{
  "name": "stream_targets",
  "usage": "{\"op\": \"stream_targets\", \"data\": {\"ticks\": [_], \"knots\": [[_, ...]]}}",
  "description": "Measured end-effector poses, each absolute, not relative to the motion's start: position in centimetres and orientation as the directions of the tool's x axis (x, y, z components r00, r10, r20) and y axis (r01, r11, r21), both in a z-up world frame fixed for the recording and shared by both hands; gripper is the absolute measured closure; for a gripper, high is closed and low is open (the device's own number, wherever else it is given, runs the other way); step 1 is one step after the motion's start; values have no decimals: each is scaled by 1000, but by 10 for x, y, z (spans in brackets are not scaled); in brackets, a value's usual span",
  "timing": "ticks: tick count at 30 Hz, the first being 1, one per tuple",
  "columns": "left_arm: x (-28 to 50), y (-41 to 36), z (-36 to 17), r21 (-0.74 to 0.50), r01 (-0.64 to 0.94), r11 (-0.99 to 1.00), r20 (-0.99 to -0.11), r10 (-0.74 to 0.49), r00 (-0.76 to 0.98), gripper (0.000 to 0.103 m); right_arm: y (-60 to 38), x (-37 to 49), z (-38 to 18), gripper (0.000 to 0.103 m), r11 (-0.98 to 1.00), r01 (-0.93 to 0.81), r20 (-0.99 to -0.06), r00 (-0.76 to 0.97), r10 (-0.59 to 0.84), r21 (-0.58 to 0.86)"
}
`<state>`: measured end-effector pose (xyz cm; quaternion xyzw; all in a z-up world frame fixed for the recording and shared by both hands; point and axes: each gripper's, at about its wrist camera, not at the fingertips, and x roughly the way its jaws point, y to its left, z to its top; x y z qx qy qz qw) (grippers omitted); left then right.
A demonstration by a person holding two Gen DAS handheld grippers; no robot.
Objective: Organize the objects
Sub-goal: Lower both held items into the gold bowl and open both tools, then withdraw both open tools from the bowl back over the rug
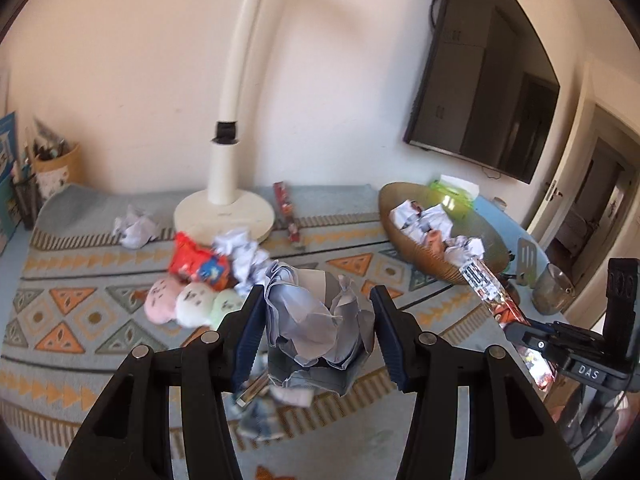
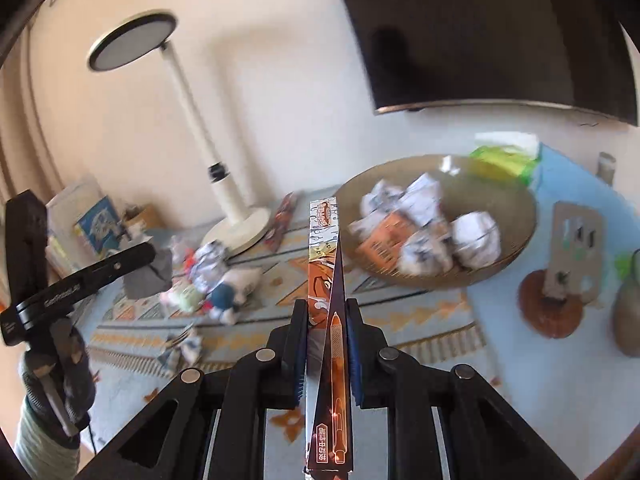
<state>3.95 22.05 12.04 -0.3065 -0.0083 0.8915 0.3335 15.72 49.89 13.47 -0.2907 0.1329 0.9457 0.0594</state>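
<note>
My left gripper [image 1: 318, 312] is shut on a crumpled paper ball [image 1: 316, 332], held above the patterned mat [image 1: 80, 320]. My right gripper [image 2: 328, 320] is shut on a long orange pen box [image 2: 326, 280] that points toward the brown bowl [image 2: 516, 236]. The bowl [image 1: 404, 240] holds several crumpled paper balls [image 2: 424, 224]. The right gripper with the pen box [image 1: 492, 292] also shows at the right of the left wrist view. More paper balls [image 1: 136, 226], an orange snack bag [image 1: 196, 262] and three round plush toys [image 1: 192, 304] lie on the mat.
A white lamp base [image 1: 224, 216] stands at the back of the mat, with a red box [image 1: 286, 212] beside it. A green tissue pack [image 1: 454, 192] sits behind the bowl. A glass [image 1: 554, 290], a slotted spatula [image 2: 574, 248] on a brown coaster and a pencil holder [image 1: 52, 168] stand around.
</note>
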Motion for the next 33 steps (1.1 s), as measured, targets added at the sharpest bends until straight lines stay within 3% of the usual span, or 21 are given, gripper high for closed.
{"op": "stream_targets", "data": {"ticks": [2,9,11,13,18,19,21,22,23,24,26,31,33], "knots": [[30,267,136,-211,-644,-735,-539,637,-551,53,530,143,148,86,-932,-293,-568,-813,127,211],[-14,400,140,-241,-720,-650,-540,706,-457,53,596,69,163,84,-902,-380,-601,-777,189,207],[-25,417,141,-235,-714,-660,-531,702,-474,44,607,53,161,82,-897,-396,-641,-744,189,196],[-35,424,143,-253,-713,-654,-550,704,-450,21,616,54,159,82,-886,-402,-653,-739,167,229],[-26,373,152,-261,-673,-693,-516,689,-509,20,580,90,158,77,-926,-324,-637,-759,132,195],[-20,357,153,-260,-666,-699,-515,684,-517,20,565,99,157,70,-938,-297,-634,-764,121,179],[-6,320,155,-256,-643,-722,-511,666,-544,17,531,116,155,36,-957,-243,-623,-777,94,159],[3,298,154,-247,-621,-744,-508,645,-571,11,512,125,153,9,-964,-215,-605,-792,80,154],[12,277,153,-238,-592,-770,-502,620,-603,8,493,134,149,0,-971,-187,-577,-814,67,151],[22,252,148,-227,-556,-799,-495,587,-641,0,473,141,145,0,-977,-159,-551,-833,53,146],[38,204,135,-198,-473,-859,-486,505,-713,0,437,142,131,0,-985,-108,-545,-839,17,136],[51,110,77,-84,-230,-970,-583,235,-778,1,383,100,75,0,-985,-58,-668,-742,-64,160],[46,83,56,-93,-170,-981,-623,190,-759,1,373,77,55,0,-990,-59,-725,-687,-51,125]]}}
